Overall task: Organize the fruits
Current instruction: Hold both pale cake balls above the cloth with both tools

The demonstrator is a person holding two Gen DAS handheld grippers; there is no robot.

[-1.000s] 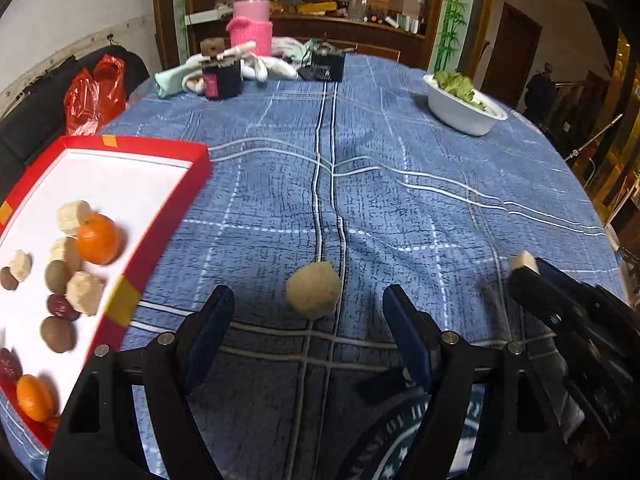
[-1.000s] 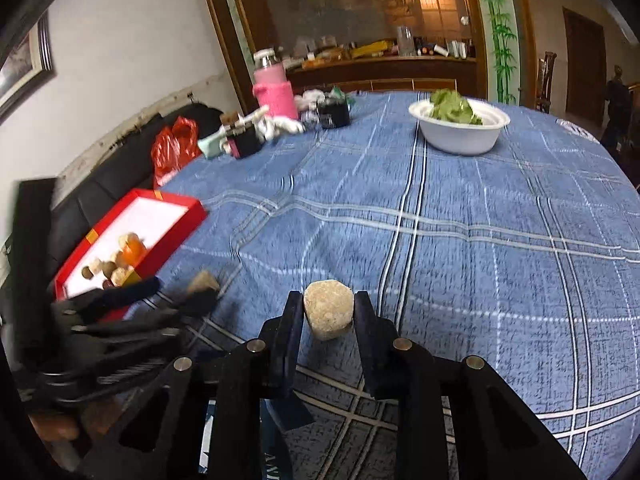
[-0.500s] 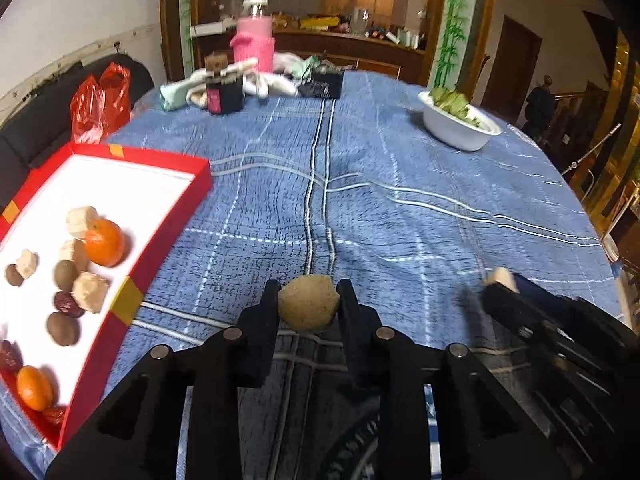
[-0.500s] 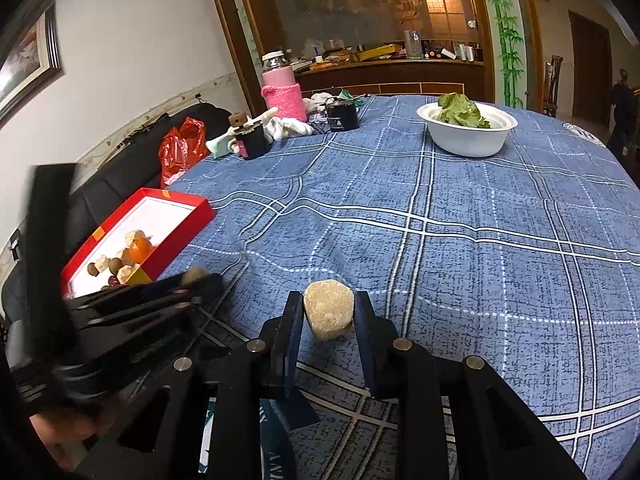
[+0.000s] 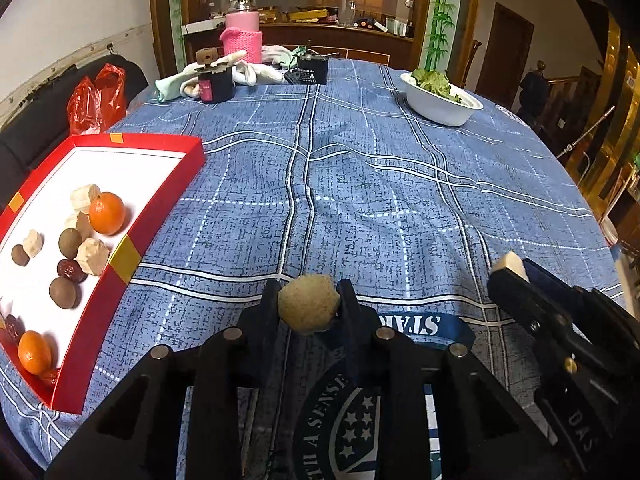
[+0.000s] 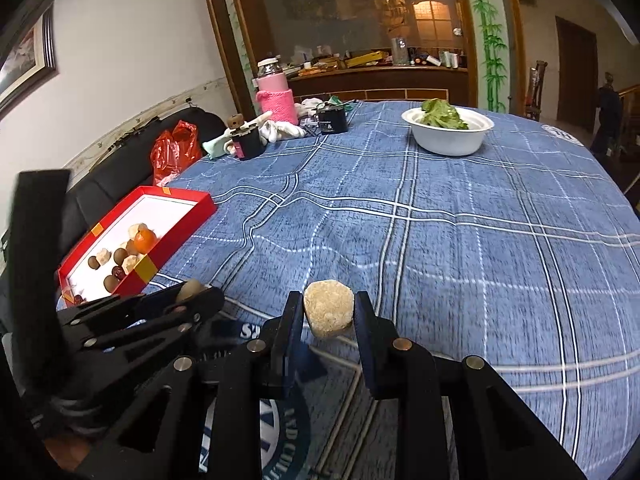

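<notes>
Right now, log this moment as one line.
left gripper: shut on round tan fruit | right gripper: shut on pale lump | red tray: partly filled

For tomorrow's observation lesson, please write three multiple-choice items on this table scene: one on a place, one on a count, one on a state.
1. Where does the red tray lie, seen from the left claw's camera?
A. to the left
B. at the far edge
C. to the right

2. How many oranges are in the tray?
A. none
B. two
C. five

3. What is the left claw doing?
A. standing wide open
B. gripping a round tan fruit
C. holding the white bowl

Answers:
1 A: the tray fills the left edge of the blue tablecloth.
2 B: one orange farther off, one near.
3 B: both pads press the fruit's sides.
</notes>
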